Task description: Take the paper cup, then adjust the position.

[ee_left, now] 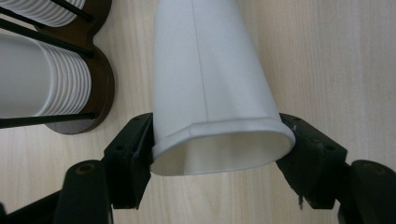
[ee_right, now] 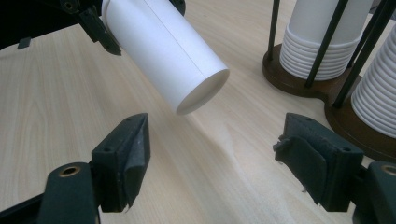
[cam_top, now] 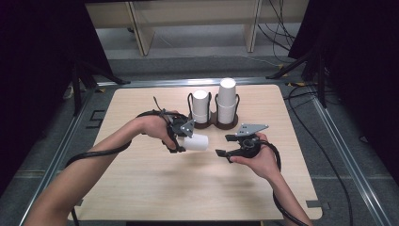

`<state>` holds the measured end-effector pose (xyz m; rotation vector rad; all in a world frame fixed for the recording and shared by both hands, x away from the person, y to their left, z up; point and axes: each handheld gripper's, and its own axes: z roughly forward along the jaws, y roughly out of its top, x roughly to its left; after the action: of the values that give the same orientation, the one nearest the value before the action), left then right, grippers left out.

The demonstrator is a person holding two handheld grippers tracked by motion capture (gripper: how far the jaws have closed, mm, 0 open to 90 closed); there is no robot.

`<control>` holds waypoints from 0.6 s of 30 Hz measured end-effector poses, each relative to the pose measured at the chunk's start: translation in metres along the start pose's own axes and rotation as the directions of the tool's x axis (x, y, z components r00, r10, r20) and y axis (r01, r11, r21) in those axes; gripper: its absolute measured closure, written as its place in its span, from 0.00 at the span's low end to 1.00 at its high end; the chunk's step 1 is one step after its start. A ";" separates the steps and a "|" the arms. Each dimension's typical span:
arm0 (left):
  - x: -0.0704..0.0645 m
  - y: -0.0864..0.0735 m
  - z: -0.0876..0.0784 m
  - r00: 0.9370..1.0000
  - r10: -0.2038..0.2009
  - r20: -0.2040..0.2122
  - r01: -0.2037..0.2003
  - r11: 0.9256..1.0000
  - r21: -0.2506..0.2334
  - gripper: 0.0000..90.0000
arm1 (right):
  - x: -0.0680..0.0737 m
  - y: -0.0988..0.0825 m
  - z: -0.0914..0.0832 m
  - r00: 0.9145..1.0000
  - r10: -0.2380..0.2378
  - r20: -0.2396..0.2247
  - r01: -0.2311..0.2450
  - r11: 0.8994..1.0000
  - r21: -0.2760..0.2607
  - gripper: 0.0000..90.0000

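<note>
While we look down from the high view, our left gripper [cam_top: 181, 141] holds a white paper cup [cam_top: 196, 141] sideways above the surface [cam_top: 141, 183]. In the left gripper view, the jaws clamp its rim. In the right gripper view, our right gripper [ee_right: 212, 161] stands open, near the cup.

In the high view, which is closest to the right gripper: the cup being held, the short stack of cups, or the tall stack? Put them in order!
From the right gripper:
1. Held cup, just to its left, in the left gripper.
2. Tall stack, behind it, on the holder's right side.
3. Short stack, farther left on the holder.
</note>
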<state>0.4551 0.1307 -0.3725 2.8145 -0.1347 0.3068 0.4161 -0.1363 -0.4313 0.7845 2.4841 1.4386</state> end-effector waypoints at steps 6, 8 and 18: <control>0.000 0.001 -0.001 1.000 -0.002 0.002 0.002 1.000 0.004 0.34 | -0.001 -0.001 0.003 1.000 -0.004 -0.008 0.004 1.000 0.002 0.28; 0.000 0.001 -0.001 1.000 0.005 0.005 -0.005 1.000 0.011 0.34 | -0.002 0.000 0.003 1.000 -0.017 -0.001 0.017 1.000 0.001 0.28; 0.006 0.004 -0.003 1.000 0.010 0.002 -0.010 0.999 0.047 0.35 | -0.005 0.000 0.000 1.000 -0.008 -0.005 0.008 1.000 0.006 0.27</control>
<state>0.4601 0.1278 -0.3672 2.8616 -0.1438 0.3139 0.4200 -0.1387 -0.4319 0.7721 2.4933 1.4336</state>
